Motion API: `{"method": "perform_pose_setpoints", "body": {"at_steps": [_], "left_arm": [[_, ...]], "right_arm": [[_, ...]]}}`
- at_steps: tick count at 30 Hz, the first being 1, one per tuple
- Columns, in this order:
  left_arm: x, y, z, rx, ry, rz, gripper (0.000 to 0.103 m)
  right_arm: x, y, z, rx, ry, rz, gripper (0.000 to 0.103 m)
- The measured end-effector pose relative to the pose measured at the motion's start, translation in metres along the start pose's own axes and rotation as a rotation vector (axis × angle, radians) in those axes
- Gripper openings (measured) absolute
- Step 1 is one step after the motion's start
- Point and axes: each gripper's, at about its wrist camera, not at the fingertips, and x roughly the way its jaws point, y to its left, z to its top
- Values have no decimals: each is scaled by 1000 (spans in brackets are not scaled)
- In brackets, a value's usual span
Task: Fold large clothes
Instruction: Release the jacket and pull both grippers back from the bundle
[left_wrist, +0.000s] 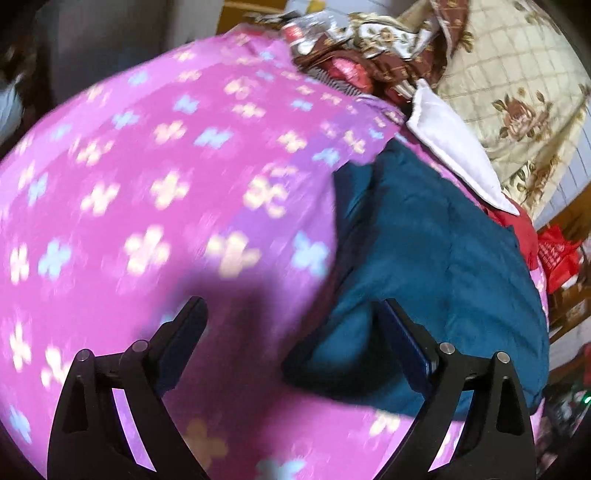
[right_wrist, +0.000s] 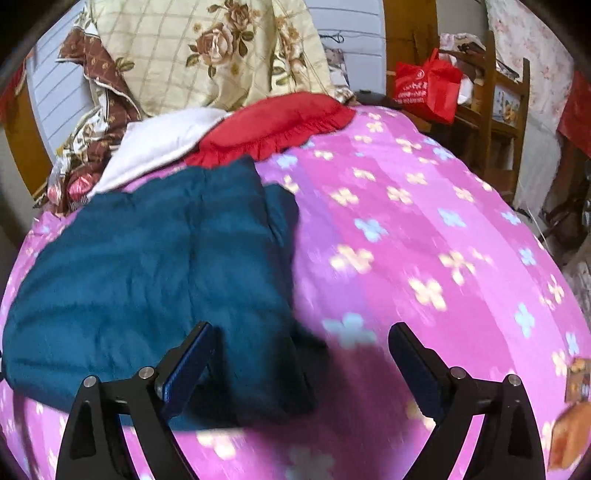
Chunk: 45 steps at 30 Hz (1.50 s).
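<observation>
Black and spread wide, the left claw (left_wrist: 291, 317) hangs over the bed with nothing between its fingers; its left finger (left_wrist: 184, 332) is above the pink sheet, its right finger (left_wrist: 402, 339) above the near left edge of the teal garment (left_wrist: 424, 258). The right claw (right_wrist: 301, 343) is just as wide and just as empty, its left finger (right_wrist: 192, 358) over the garment's near right corner and its right finger (right_wrist: 413, 362) over bare sheet.

That teal garment (right_wrist: 147, 258), the piece to be folded, lies flat on the pink flowered bedsheet (right_wrist: 424, 240), already doubled over on itself, it seems, though blur makes the layers hard to read. Neither claw touches it.

Beyond its far edge sit a white cloth (right_wrist: 159, 144) and a red ruffled cushion (right_wrist: 273, 122), the two touching. Behind them rises a cream quilt with rose print (right_wrist: 207, 51), with a brown patterned cloth (right_wrist: 107, 92) bunched at its left. Off the bed's far right corner, a red shopping bag (right_wrist: 424, 88) rests by a wooden shelf (right_wrist: 495, 96).
</observation>
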Motion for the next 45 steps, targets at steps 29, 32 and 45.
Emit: {"method": "perform_pose_setpoints", "body": {"at_steps": [29, 32, 45], "left_arm": [[18, -57, -39, 217, 17, 124, 94], [0, -59, -48, 223, -15, 102, 94], [-69, -86, -116, 315, -144, 65, 94]], "right_arm": [[29, 105, -23, -221, 37, 34, 94], [11, 103, -22, -216, 7, 28, 94], [-31, 93, -73, -208, -2, 103, 94]]}}
